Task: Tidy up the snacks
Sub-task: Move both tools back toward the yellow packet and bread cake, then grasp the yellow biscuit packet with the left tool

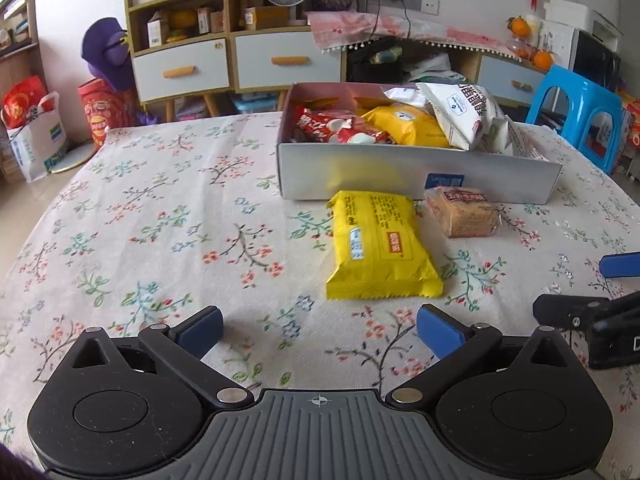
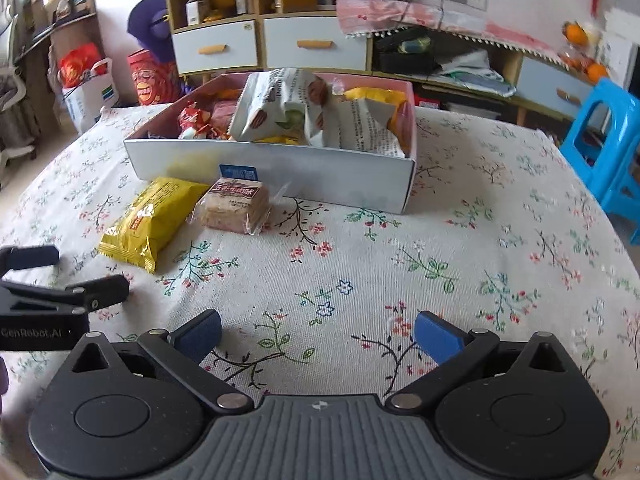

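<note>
Left wrist view: the yellow snack packet lies flat on the floral tablecloth a little right of centre, its long axis running from the lower frame up toward the box, the far short end nearly touching the box wall. Just to its right, apart by a thin gap, sits the clear-wrapped biscuit pack, also close under the box. The open cardboard box stands behind both, already crowded with a red packet, another yellow bag and a white bag that leans over its right rim. The left gripper hangs at the lower frame with its blue pads spread wide, nothing between them, bare cloth separating it from the yellow snack packet. At the right edge the right gripper shows from the side.

Right wrist view: the right gripper also stands wide and empty over bare cloth in the lower centre. Both loose snacks lie at left of centre, angled toward the box front, and the left gripper pokes in from the left edge near the packet's near corner. A blue plastic stool stands beyond the table at right.
</note>
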Tool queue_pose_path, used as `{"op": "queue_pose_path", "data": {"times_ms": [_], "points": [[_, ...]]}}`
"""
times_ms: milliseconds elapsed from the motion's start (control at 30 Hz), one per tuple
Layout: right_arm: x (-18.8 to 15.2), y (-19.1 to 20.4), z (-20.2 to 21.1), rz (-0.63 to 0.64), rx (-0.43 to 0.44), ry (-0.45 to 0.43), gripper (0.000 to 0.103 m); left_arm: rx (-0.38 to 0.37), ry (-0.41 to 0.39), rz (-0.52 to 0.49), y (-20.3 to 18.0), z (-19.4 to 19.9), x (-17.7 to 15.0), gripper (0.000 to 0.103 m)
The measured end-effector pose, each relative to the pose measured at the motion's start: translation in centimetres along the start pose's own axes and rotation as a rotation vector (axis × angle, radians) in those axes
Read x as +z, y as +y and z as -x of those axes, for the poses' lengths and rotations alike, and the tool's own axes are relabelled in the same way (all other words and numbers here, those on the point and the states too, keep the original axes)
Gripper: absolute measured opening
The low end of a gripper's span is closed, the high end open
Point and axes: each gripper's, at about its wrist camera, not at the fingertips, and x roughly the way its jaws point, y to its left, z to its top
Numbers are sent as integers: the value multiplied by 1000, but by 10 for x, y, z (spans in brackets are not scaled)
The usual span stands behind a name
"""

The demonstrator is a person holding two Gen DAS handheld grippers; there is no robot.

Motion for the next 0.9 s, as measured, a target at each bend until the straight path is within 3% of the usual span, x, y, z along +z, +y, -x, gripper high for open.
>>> {"op": "queue_pose_path", "data": {"times_ms": [233, 533, 767, 900], "points": [[0, -5, 0, 36, 34, -17, 93, -7, -23, 5, -7, -12, 9, 103], [1, -5, -3, 65, 60, -52, 93, -140, -39, -38, -21, -21, 19, 103], [5, -6, -6, 80, 77, -55, 93, -187, -34, 72, -15, -27, 30, 101], [7, -6, -8, 77, 75, -58, 93, -158, -39, 115, -13, -29, 34, 90]]}}
